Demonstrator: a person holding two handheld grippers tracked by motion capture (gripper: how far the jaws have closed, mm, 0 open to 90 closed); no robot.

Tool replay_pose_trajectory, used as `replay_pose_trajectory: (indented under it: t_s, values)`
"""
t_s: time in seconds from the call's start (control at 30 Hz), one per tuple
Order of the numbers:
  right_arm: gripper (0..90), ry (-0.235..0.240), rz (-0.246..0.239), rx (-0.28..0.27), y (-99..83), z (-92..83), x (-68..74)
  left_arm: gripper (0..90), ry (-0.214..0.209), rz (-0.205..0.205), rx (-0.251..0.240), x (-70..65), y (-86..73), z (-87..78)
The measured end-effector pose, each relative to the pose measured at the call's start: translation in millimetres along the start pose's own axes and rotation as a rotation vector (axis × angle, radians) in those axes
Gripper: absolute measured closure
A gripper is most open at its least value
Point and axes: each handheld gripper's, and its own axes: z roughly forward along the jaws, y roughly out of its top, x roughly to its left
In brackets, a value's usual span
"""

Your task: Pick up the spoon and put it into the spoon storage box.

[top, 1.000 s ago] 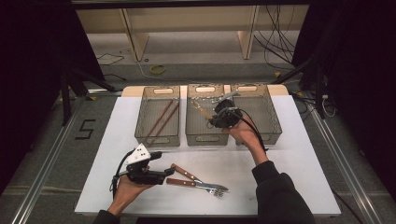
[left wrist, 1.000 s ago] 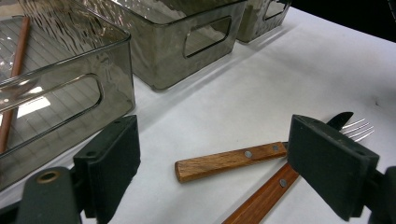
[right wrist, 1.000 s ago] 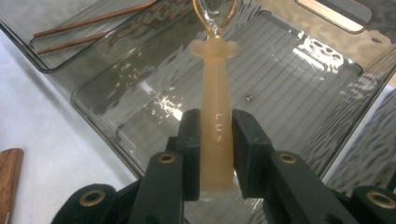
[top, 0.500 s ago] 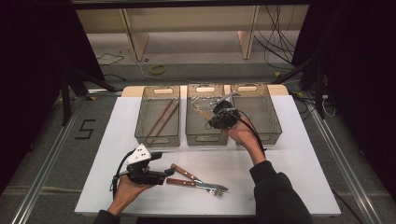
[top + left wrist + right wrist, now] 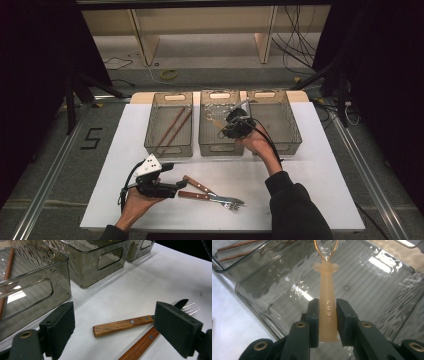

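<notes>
1. Right gripper (image 5: 325,312): jaws clamped on a pale spoon handle (image 5: 327,305), over the middle bin (image 5: 220,131).
2. Left gripper (image 5: 112,325): jaws wide apart, nothing held; knife (image 5: 122,325) and fork (image 5: 150,336) at its 3 o'clock.
</notes>
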Motion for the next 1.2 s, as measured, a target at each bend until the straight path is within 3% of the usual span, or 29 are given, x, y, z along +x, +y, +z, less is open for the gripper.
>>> replay_pose_trajectory:
  t_s: [0.17, 0.37, 0.77, 1.03, 1.2]
  values:
    - [73.6, 0.002, -0.013, 0.009, 1.2, 3.6, 0.2, 16.8, 0.000, 0.000, 0.000, 0.1, 0.0, 0.0]
    - [72.2, 0.008, 0.006, 0.002, 2.3, 1.4, -1.3, 16.8, -0.001, -0.001, 0.001, 0.1, 0.0, -0.1]
    - [63.7, 0.050, 0.002, -0.045, 1.1, -20.4, -1.5, 16.7, -0.001, -0.001, 0.002, 0.5, 0.0, 0.0]
    - [54.0, 0.083, -0.026, -0.084, -0.8, -39.4, 6.8, 16.8, -0.002, 0.003, 0.001, 0.4, 0.4, -0.6]
    - [50.3, 0.126, -0.007, -0.124, -8.0, -53.1, 14.5, 17.5, -0.013, 0.010, 0.016, 0.0, 0.6, 0.4]
